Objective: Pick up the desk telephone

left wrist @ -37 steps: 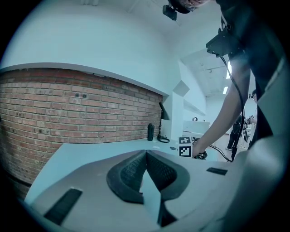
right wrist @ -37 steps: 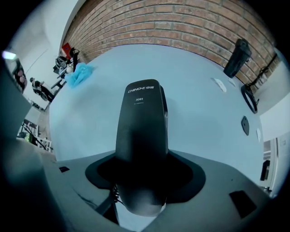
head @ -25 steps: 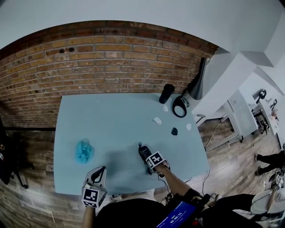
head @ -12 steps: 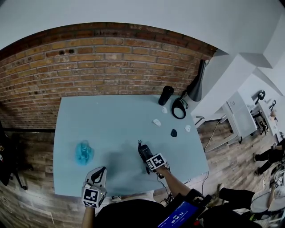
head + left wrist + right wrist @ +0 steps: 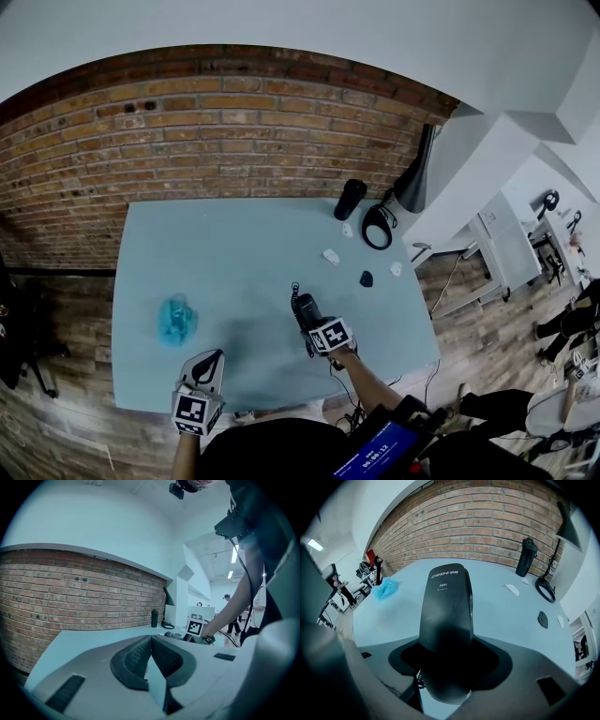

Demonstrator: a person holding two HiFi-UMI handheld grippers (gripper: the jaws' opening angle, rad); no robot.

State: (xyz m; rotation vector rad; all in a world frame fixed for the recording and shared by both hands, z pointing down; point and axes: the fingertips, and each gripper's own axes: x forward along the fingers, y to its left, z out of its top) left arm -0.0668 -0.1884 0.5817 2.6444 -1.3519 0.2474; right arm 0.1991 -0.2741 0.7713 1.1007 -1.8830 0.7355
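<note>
A black telephone handset (image 5: 446, 602) fills the right gripper view, pinched between the jaws of my right gripper (image 5: 445, 645), which is shut on it. In the head view the handset (image 5: 305, 307) hangs a little above the pale blue table (image 5: 234, 244), right of centre, with the right gripper (image 5: 312, 325) tilted steeply down on it. My left gripper (image 5: 214, 360) rests at the table's near edge. Its pads meet, shut and empty, in the left gripper view (image 5: 150, 638). There the right gripper's marker cube (image 5: 196, 626) shows in the distance.
A crumpled blue wrapper (image 5: 176, 319) lies at the table's left. At the far right stand a black bottle (image 5: 350, 199), a black desk lamp (image 5: 417, 169) and a black cable loop (image 5: 377, 227). Small white scraps (image 5: 330, 255) and a dark piece (image 5: 366, 278) lie nearby. A brick wall (image 5: 216, 131) backs the table.
My right gripper has risen with the handset and shifted slightly toward the far side, tipping further down. The left gripper has kept still.
</note>
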